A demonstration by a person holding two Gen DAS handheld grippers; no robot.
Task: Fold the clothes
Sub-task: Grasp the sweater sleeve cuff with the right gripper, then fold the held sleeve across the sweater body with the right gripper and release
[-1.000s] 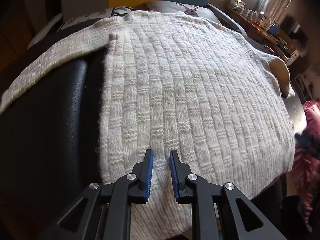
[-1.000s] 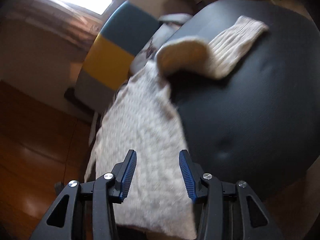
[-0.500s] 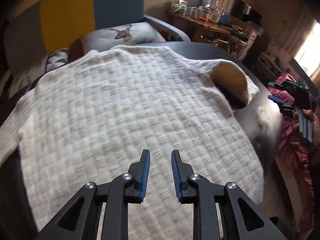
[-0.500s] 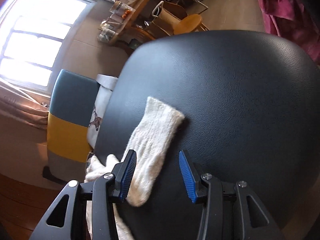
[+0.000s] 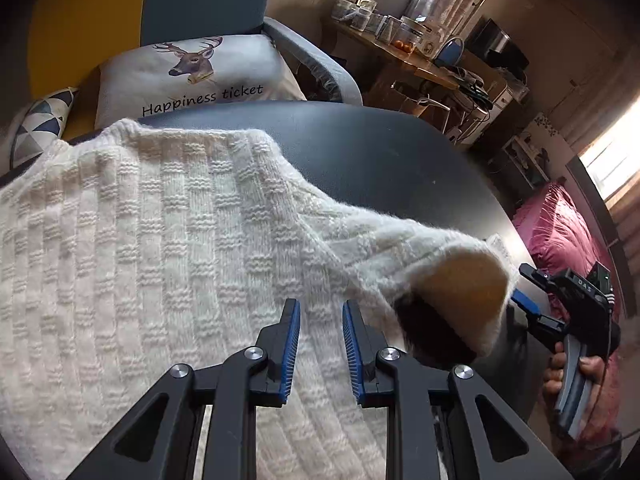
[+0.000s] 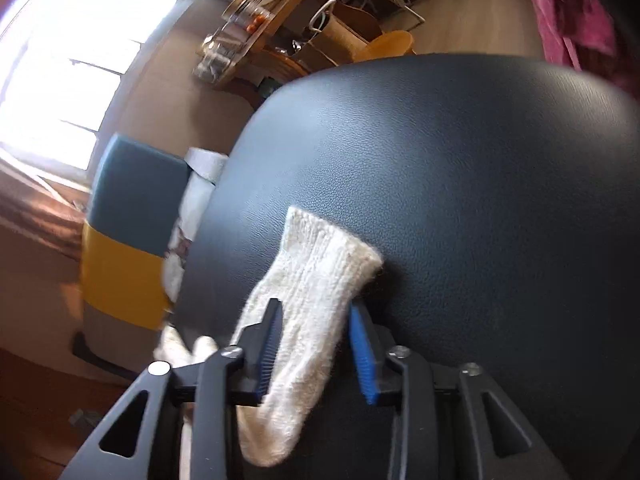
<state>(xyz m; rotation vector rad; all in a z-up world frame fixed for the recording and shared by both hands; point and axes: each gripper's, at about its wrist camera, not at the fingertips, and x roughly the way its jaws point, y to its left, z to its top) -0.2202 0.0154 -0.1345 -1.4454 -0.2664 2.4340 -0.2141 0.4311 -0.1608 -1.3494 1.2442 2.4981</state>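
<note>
A cream knit sweater [image 5: 168, 240] lies spread on a round black table [image 5: 380, 152]. My left gripper [image 5: 320, 344] hovers over its right side, the jaws a narrow gap apart with nothing pinched. To its right the sleeve [image 5: 452, 276] arches up off the table. In the right wrist view the sleeve's cuff end [image 6: 316, 280] lies between the pads of my right gripper [image 6: 316, 348], whose jaws are closing; the left pad touches the knit and the right pad stands just off its edge. The right gripper [image 5: 520, 288] and the hand [image 5: 568, 368] holding it also show in the left wrist view.
Behind the table stands a yellow and blue armchair [image 5: 208, 4] with a deer cushion [image 5: 192, 76]. A cluttered wooden desk [image 5: 404, 48] is at the back right. A magenta cloth [image 5: 560, 232] lies to the right, beyond the table's bare right half [image 6: 480, 184].
The left gripper has swept rightwards over the sweater to beside the raised sleeve. The right gripper has come down around the sleeve's cuff end and its jaws have narrowed.
</note>
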